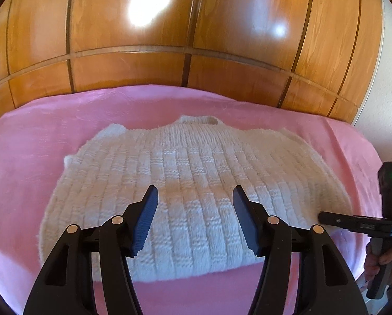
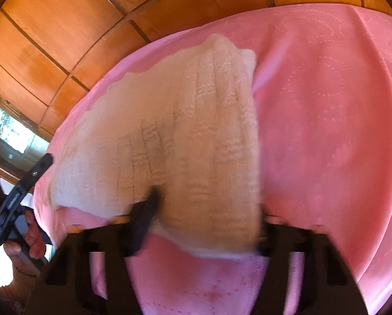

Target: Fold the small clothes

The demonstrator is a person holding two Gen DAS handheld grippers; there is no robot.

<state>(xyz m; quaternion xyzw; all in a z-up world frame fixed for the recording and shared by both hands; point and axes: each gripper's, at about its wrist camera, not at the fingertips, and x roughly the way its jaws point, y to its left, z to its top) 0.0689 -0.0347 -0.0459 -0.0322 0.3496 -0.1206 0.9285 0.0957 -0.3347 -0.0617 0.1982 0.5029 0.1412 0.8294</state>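
**Operator:** Report the location of the white knitted sweater [image 1: 185, 183].

**Inspector:** The sweater lies spread on the pink bedspread [image 1: 25, 136], front up, collar toward the wooden panelled wardrobe [image 1: 169, 39] and hem toward the cameras. All positions below are referenced to the sweater.

**Operator:** State of the left gripper [image 1: 195, 197].

**Inspector:** It hovers over the hem half of the sweater. The jaws stand apart. The knit shows unobstructed between the two pads, and neither pad presses on fabric. Nothing is held.

**Operator:** State of the right gripper [image 2: 206, 210].

**Inspector:** It sits at the sweater's right hem corner. In the right wrist view, which is motion-blurred, a raised fold of knit fills the gap between the fingers, and the fabric stands lifted off the bedspread there. The jaws are closed onto that edge of the sweater. In the left wrist view the same tool [image 1: 353, 221] reaches the sweater's right edge, with a hand [image 1: 379, 260] on its handle.

**Operator:** Anything else beside the sweater?

**Inspector:** In the right wrist view, the left tool and the hand [image 2: 25, 241] holding it appear beyond the sweater's left edge.
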